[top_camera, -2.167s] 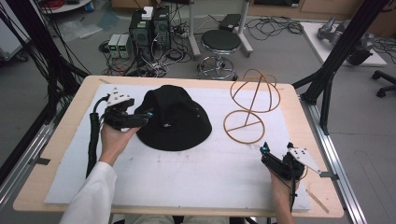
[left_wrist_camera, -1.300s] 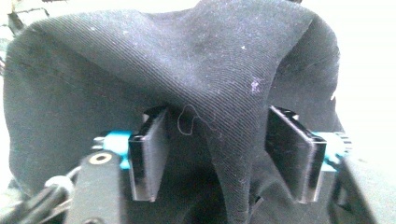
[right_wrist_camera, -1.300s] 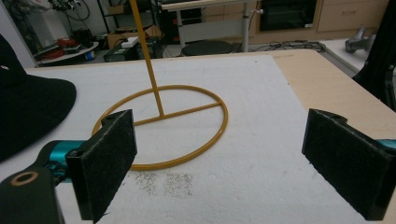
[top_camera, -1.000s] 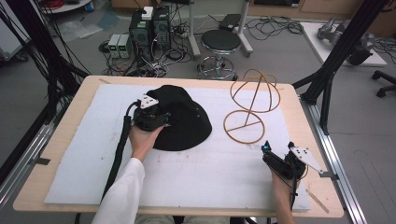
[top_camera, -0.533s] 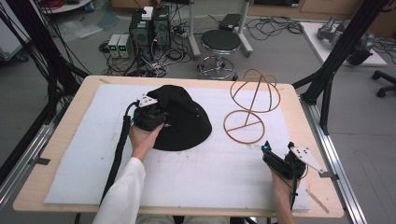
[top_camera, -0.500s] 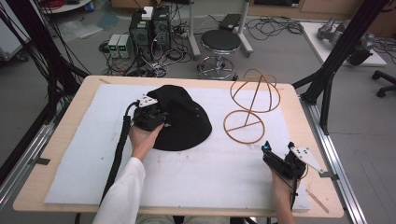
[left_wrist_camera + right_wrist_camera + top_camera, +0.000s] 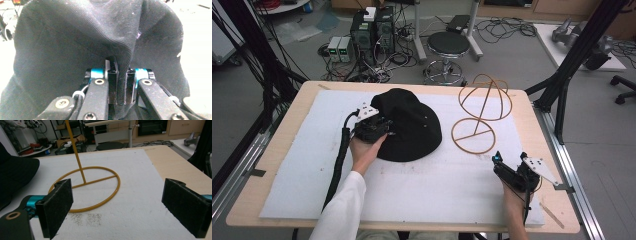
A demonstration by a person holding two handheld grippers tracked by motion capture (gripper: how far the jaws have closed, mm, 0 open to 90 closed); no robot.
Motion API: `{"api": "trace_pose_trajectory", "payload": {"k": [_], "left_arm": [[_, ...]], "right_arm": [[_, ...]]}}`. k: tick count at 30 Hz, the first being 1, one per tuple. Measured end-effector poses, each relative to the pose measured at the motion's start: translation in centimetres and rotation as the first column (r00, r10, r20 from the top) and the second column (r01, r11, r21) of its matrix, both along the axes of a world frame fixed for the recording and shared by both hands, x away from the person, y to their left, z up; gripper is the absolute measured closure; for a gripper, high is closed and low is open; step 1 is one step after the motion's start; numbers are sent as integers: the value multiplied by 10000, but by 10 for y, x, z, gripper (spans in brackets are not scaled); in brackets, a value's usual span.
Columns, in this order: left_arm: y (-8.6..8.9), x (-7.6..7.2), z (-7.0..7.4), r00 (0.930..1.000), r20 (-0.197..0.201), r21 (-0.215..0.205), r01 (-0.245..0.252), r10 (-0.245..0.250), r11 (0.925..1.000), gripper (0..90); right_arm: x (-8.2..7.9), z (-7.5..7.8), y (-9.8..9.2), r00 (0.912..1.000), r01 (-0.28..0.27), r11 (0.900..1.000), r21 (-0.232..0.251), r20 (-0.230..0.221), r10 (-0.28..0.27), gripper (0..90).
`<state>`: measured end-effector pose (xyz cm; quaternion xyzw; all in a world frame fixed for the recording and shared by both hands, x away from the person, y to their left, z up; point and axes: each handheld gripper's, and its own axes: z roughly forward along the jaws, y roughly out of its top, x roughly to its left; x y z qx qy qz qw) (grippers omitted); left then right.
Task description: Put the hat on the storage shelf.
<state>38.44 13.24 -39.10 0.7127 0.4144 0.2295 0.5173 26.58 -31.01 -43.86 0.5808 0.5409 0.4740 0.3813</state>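
A black fabric hat (image 7: pixel 412 127) lies on the white mat at centre-left. My left gripper (image 7: pixel 379 127) sits at the hat's left brim, shut on a fold of its cloth; in the left gripper view the black fabric (image 7: pixel 75 45) is pinched between the two pads (image 7: pixel 112 85). A yellow wire hat stand (image 7: pixel 479 117) with a round base ring (image 7: pixel 86 188) stands at the right back. My right gripper (image 7: pixel 507 172) rests near the front right of the mat, open, its pads (image 7: pixel 57 206) wide apart with nothing between them, pointing toward the stand's ring.
The white mat (image 7: pixel 422 190) covers most of the wooden table (image 7: pixel 277 150). Beyond the table's far edge are a stool (image 7: pixel 448 45), computer boxes (image 7: pixel 372 25) and cables on the floor. Black frame posts stand at both sides.
The left gripper moved right from the hat's left edge onto the brim and shut on the cloth, lifting it slightly. The right gripper has stayed still.
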Motion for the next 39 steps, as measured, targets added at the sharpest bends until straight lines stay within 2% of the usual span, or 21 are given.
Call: {"api": "trace_pose_trajectory", "payload": {"k": [7,8,11,12,18,20,21,22,23,24,25,26,27,28,29,32,33,34,35,36,39], "left_arm": [[5,-7,5,9993,366,-102,-24,28,9999,861],[8,-9,9,9985,545,-259,-4,18,9997,862],[11,-11,13,9975,708,-379,8,19,9993,861],[17,-13,18,9965,830,-619,8,43,9981,861],[29,-18,33,9915,1285,-1039,-57,191,9946,861],[32,-22,39,9850,1716,-1275,59,162,9918,860],[32,-22,39,9850,1716,-1275,59,162,9918,860],[33,-25,45,9786,2048,-1507,109,204,9885,861],[33,-25,45,9786,2048,-1507,109,204,9885,860],[34,-27,51,9739,2262,-1694,232,160,9853,860],[34,-27,51,9739,2262,-1694,232,160,9853,860],[34,-29,57,9699,2430,-1897,329,144,9813,860],[34,-29,57,9699,2430,-1897,329,144,9813,860],[33,-30,62,9660,2583,-2016,422,116,9786,860],[33,-30,62,9660,2583,-2016,422,116,9786,860],[30,-31,75,9575,2885,-2208,643,21,9732,859],[30,-31,75,9575,2885,-2208,643,21,9732,859],[28,-32,82,9514,3078,-2263,752,-20,9712,859],[28,-32,82,9514,3078,-2263,752,-20,9712,859],[26,-33,88,9450,3270,-2379,870,-46,9674,859],[25,-33,94,9404,3397,-2468,1016,-122,9637,859]], "right_arm": [[0,0,1,10000,-12,10000,45,-32,12,93],[0,0,1,10000,-12,10000,28,-25,13,93],[0,0,1,10000,-7,10000,32,-21,7,93],[0,0,1,10000,-2,10000,61,-19,2,93],[0,0,1,10000,-69,10000,-62,-17,69,93],[0,0,1,10000,-61,10000,-70,-20,61,93],[0,0,1,10000,-61,10000,-70,-20,61,93],[0,0,2,10000,-73,10000,-66,-48,73,93],[0,0,2,10000,-73,10000,-66,-48,73,93],[0,0,2,10000,-59,9999,-91,6,59,93],[0,0,2,10000,-59,9999,-91,6,59,93],[-1,1,1,10000,-49,10000,12,46,49,93],[-1,1,1,10000,-49,10000,12,46,49,93],[-1,1,1,10000,-47,10000,67,-18,47,93],[-1,0,1,10000,-52,10000,61,-34,52,93],[0,0,1,10000,-60,10000,-22,75,60,93],[0,0,1,10000,-60,10000,-22,75,60,93],[0,1,2,9999,-80,9999,-85,62,81,93],[-1,1,3,9999,-124,9999,-74,22,124,93],[-1,1,3,9999,-139,9999,-101,26,139,93],[0,1,3,9999,-144,9998,-167,31,144,93]]}}
